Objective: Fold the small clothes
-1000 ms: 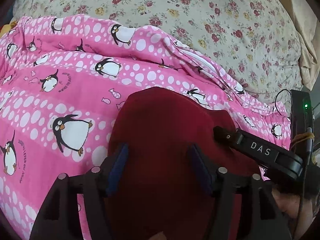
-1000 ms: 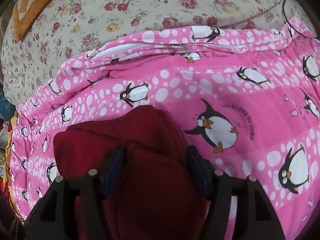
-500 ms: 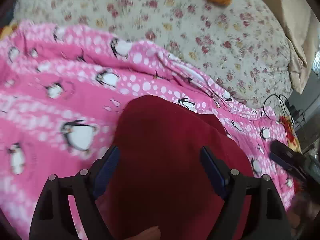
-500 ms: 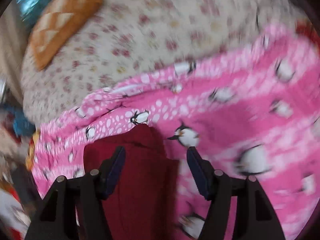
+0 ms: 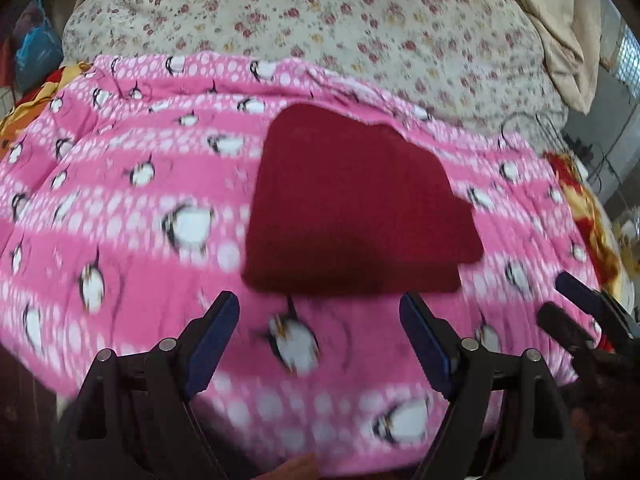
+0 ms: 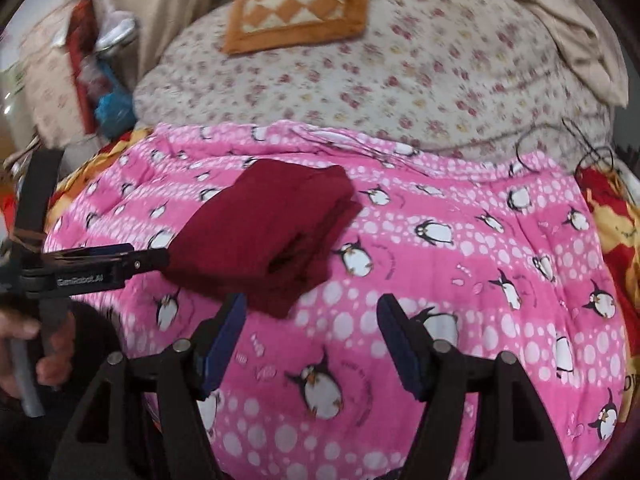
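Both tongs hang spread and empty, left gripper point(image 5: 320, 336) and right gripper point(image 6: 310, 338) just short of the folded maroon garment point(image 6: 264, 236), apparently finished, resting on the pink penguin blanket point(image 6: 460, 280).

The folded dark red garment point(image 6: 264, 236) is matt, soft-looking cloth. Under it lies a pink penguin-print blanket point(image 6: 440, 280) of smooth fabric. Upper centre, the orange cushion point(image 6: 298, 10) looks plush.
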Available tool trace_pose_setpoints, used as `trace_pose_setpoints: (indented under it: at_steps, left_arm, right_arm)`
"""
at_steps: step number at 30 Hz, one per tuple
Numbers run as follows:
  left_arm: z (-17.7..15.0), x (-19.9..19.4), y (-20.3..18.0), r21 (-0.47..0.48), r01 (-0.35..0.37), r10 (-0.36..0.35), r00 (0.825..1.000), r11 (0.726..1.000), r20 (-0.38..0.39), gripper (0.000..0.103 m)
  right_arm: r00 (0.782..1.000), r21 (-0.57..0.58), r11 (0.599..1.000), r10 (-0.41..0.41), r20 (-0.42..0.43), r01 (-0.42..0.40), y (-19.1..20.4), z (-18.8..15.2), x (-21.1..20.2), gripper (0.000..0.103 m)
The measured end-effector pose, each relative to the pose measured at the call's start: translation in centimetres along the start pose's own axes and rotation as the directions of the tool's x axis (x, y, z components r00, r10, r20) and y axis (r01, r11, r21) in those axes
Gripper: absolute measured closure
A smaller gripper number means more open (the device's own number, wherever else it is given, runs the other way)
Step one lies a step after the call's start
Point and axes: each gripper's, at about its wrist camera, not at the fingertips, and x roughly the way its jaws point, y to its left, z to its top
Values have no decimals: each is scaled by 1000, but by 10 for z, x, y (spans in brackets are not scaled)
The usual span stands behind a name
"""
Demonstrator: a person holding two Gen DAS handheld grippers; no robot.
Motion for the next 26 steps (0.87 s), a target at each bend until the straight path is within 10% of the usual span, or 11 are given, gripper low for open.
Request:
trace_pose_setpoints:
  at_steps: [26]
  left_arm:
    - [-31,-8,-31,52,-71,70,997,996,35,42]
  right_arm:
    - [996,-28,996,-83,-18,83,7,-26,7,32]
